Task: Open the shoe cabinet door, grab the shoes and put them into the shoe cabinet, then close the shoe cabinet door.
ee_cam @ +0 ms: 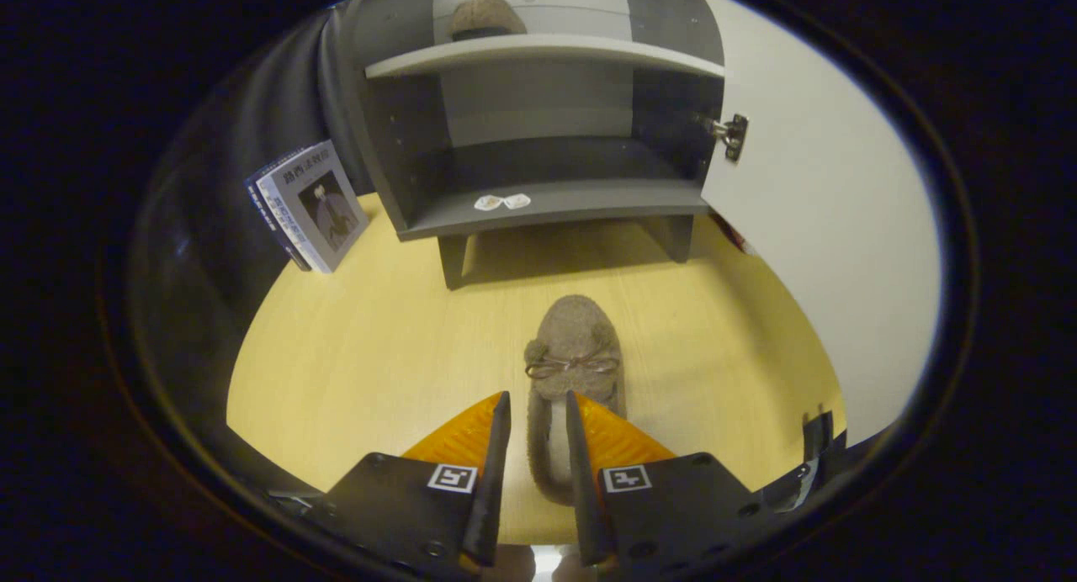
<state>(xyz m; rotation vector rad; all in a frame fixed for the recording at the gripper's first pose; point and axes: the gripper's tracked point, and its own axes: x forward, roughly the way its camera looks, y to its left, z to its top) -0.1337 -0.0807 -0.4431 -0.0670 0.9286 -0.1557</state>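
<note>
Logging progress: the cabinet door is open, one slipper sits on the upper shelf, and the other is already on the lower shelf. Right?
Not quite. In the gripper view the second slipper lies on the floor, its heel between the hand-held gripper's fingers. The rest holds.

Hand-held gripper (536,414) — two black mounts, screw heads visible, each bearing square black-and-white marker; ribbed finger backs.
</note>
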